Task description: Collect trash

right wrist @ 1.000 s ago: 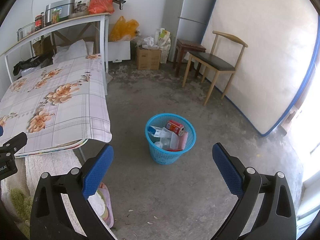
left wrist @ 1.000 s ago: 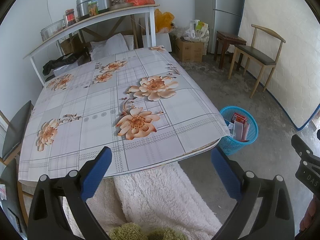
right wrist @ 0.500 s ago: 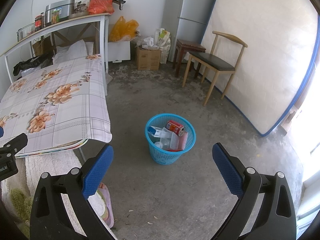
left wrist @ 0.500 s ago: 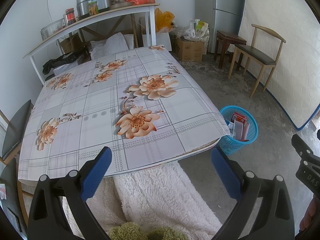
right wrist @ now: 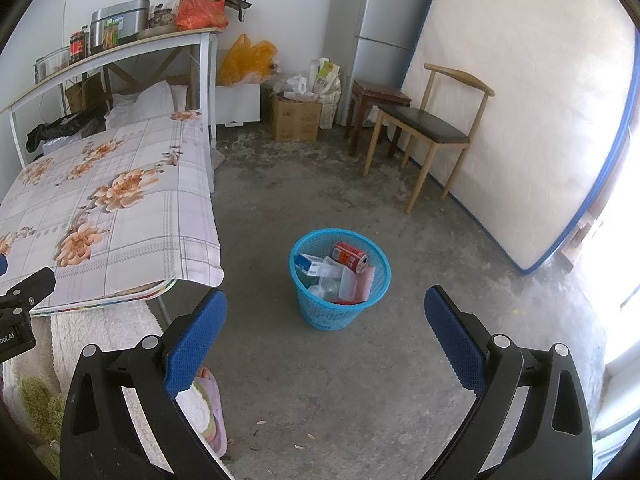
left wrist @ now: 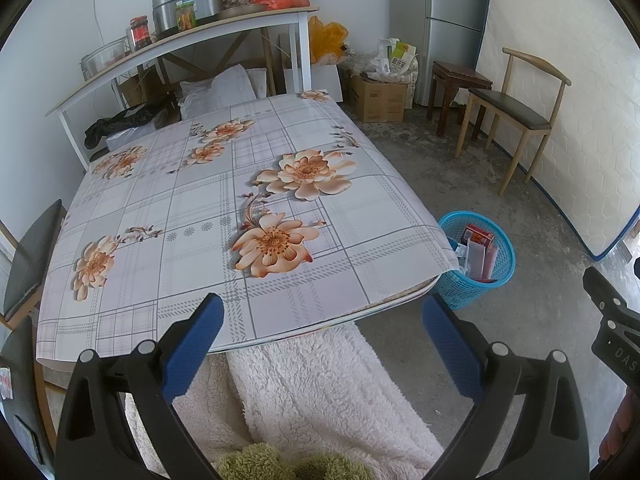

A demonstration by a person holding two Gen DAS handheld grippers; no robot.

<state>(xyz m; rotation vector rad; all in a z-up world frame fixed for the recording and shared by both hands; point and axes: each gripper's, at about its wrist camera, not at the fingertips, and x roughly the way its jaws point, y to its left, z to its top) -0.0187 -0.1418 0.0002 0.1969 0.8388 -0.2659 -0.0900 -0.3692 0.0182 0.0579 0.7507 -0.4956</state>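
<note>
Left gripper [left wrist: 322,328]: blue-padded fingers spread wide, nothing between them; held over the near edge of the table [left wrist: 168,220], which wears a grey-check cloth printed with orange flowers. A white fleecy rug [left wrist: 320,392] lies on the floor below the table edge

Right gripper [right wrist: 326,322]: fingers likewise spread wide, holding nothing; held above bare concrete floor [right wrist: 360,392], facing the bin

Blue mesh wastebasket [right wrist: 310,312] stands on the floor just off the table's right corner, well apart from both grippers. Trash sits inside it: a red can [right wrist: 349,256] lying on its side on top, a blue-and-white carton [right wrist: 309,262] to its left, clear plastic pieces [right wrist: 338,282] below, a pink-red flat item [right wrist: 367,280] against the right wall of the basket. In the left wrist view the basket [left wrist: 486,294] shows partly behind the hanging corner of the cloth

Beyond: wooden chair [right wrist: 430,132] with dark seat near a mattress [right wrist: 520,112] leaning on the wall; fridge [right wrist: 384,12] in the corner; cardboard box [right wrist: 297,120] beside it; white shelf [right wrist: 120,46] carrying jars, a metal container and an orange bag

A few small scraps [right wrist: 298,446] lie on the concrete near the right gripper; too small to identify
</note>
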